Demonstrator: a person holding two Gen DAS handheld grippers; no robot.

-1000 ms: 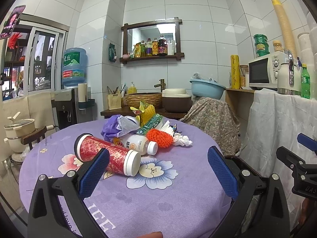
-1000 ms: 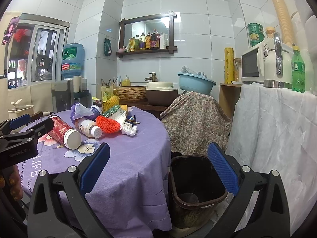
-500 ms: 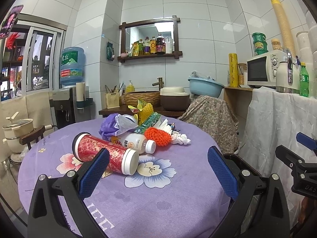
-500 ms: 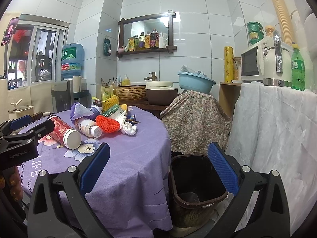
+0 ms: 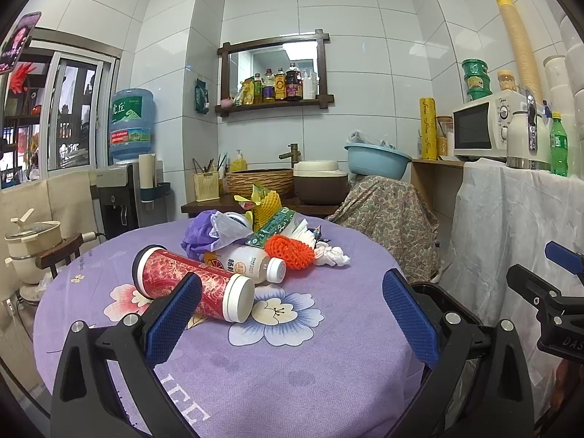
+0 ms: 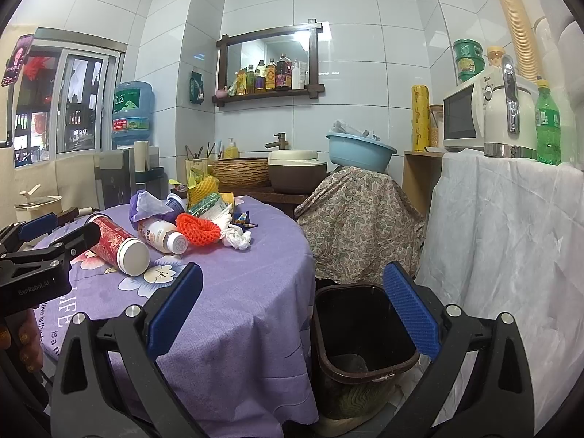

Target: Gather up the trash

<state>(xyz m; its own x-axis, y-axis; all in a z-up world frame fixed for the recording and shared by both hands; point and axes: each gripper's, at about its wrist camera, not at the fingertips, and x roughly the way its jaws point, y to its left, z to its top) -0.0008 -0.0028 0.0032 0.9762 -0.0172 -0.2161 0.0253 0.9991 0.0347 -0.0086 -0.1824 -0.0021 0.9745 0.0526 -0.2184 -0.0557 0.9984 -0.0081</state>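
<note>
A pile of trash lies on the round purple table [image 5: 292, 365]: a red canister with white caps [image 5: 193, 288], a white bottle [image 5: 252, 264], an orange foam net [image 5: 290, 252], a white crumpled tissue [image 5: 334, 255], purple and clear plastic bags [image 5: 208, 231], and yellow and green wrappers [image 5: 268, 211]. My left gripper [image 5: 292, 314] is open and empty, short of the canister. My right gripper [image 6: 292, 314] is open and empty, above the table's right edge and the dark trash bin [image 6: 359, 332] on the floor. The pile also shows in the right wrist view [image 6: 197, 228].
A cloth-covered stand [image 6: 357, 219] with a blue basin [image 6: 359, 151] is behind the bin. A white-draped counter [image 6: 511, 255] with a microwave, kettle and green bottle is on the right. A water dispenser [image 5: 124, 182] and a pot on a stool [image 5: 33, 244] are on the left.
Both grippers stay open and nearly still. The left wrist view has shifted slightly, with the pile sitting a little lower and closer.
</note>
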